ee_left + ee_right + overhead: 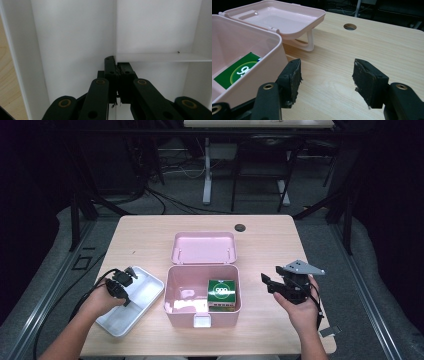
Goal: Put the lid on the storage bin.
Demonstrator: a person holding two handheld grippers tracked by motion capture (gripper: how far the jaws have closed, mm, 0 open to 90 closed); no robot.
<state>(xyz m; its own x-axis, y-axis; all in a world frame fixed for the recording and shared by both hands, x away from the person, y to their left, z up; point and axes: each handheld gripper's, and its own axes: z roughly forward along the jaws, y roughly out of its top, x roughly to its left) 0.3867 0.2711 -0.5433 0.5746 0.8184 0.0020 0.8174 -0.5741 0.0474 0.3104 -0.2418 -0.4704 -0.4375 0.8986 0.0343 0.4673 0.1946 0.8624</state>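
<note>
Left gripper [131, 272], black, two-jawed: jaws closed on the thin dividing wall of the white plastic partitioned tray [145, 292]. In the left gripper view the pads [110, 72] pinch that divider [116, 32] where a cross wall meets it. Tray sits on the light wooden table [270, 245], left of the pink plastic storage box [200, 312], just beside it.

Right gripper [266, 281]: jaws apart, nothing between the pads [295, 75], hovering over bare tabletop right of the box. Box open, hinged lid [203, 247] lying back behind it; green carton [221, 291] with white print in its right half.
</note>
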